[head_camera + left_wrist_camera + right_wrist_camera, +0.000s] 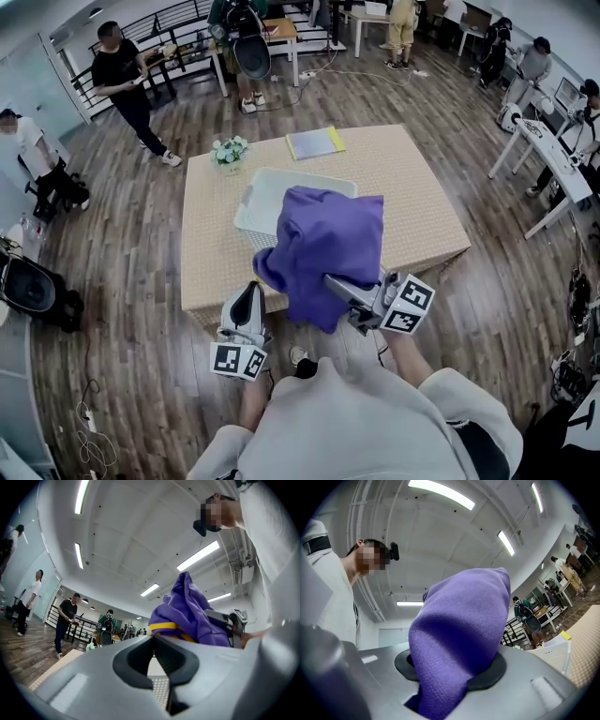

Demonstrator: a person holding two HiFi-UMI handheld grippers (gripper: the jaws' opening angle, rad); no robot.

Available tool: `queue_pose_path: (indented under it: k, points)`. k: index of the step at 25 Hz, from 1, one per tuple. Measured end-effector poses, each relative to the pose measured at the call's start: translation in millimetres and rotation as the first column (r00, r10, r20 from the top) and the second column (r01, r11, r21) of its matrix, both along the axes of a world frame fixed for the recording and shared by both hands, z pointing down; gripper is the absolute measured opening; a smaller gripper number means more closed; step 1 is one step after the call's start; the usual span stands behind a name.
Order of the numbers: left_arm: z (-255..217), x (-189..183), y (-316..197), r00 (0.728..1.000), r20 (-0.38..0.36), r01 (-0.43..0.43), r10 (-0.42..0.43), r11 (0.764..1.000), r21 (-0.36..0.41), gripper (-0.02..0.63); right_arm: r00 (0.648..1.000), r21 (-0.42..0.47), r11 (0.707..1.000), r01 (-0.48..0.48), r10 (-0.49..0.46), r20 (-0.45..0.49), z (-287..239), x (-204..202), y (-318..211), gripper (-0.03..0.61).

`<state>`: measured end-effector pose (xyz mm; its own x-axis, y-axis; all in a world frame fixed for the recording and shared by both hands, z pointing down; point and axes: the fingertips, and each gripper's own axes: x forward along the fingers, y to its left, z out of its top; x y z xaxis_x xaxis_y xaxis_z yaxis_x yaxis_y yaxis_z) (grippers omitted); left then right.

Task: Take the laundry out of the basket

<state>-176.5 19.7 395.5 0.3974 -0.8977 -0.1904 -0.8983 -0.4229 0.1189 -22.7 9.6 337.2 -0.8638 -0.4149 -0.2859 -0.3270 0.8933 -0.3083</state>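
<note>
A purple garment (323, 239) with a yellow stripe (164, 626) hangs lifted off the table, in front of the white laundry basket (262, 187). My right gripper (336, 281) is shut on it from below, and the cloth bulges up out of its jaws and fills the right gripper view (459, 634). My left gripper (248, 291) is just left of the garment, near the table's front edge, pointing up. Its jaws are shut with nothing between them (154, 656). What lies inside the basket is hidden by the garment.
The basket stands on a beige table (412, 197), together with a small flower pot (230, 152) and a yellow-green folder (315, 142) at the far side. Wooden floor surrounds the table. Several people stand around the room.
</note>
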Motion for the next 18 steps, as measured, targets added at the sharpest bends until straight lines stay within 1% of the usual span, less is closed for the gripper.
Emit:
queue_pose_path:
  k: [3,6,10,15,18]
  points:
    - [0,20,38,0.999,0.016,0.029,-0.028,1.0,-0.005,0.011,1.0,-0.012,1.0,0.003,-0.003,-0.006,11,24,31,0.189]
    - [-1,44,68,0.998,0.03,0.053,-0.053,0.999,-0.006,0.011,0.999,-0.013,1.0,0.006,-0.006,-0.036,24,50,51,0.189]
    - [6,73,105,0.996,0.053,0.074,-0.073,0.997,-0.027,0.011,0.998,-0.04,0.999,-0.003,0.0,-0.066,49,79,80,0.189]
    - [4,102,136,0.995,0.072,0.065,-0.062,0.997,-0.033,0.011,0.994,-0.056,0.998,-0.006,0.0,-0.11,72,94,112,0.189]
    - [-1,112,143,0.996,0.078,0.049,-0.047,0.998,-0.028,0.011,0.994,-0.069,0.998,-0.006,-0.001,-0.113,76,98,127,0.189]
